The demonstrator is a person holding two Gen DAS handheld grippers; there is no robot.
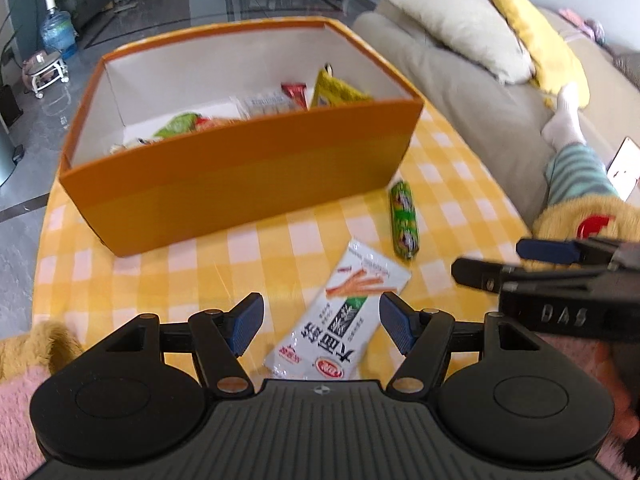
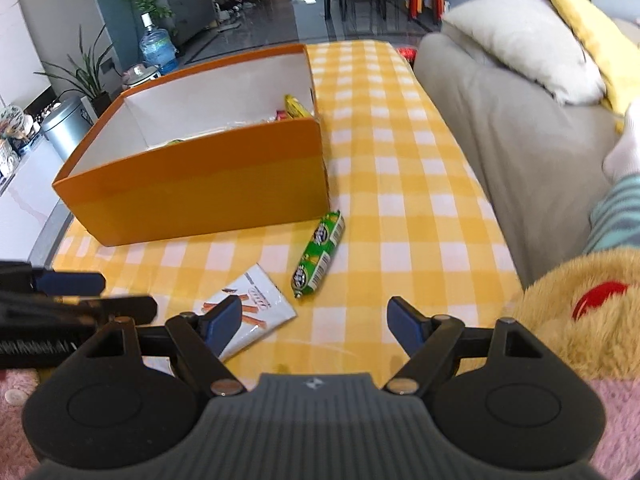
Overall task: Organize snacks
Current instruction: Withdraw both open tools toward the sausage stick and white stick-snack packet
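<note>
Left wrist view: desk with the yellow checked cloth, and an orange box on it that's already got several snack packs inside. Outside the box, a white snack packet lies flat near the front, right in line with the left tongs, which are spread wide and gripping nothing. Green sausage stick lies just beside the box corner. Right tongs are wide apart too, empty.

Two claw-mounted fisheye views, side by side, angled down, close over the checked table, both sharing the orange box
</note>
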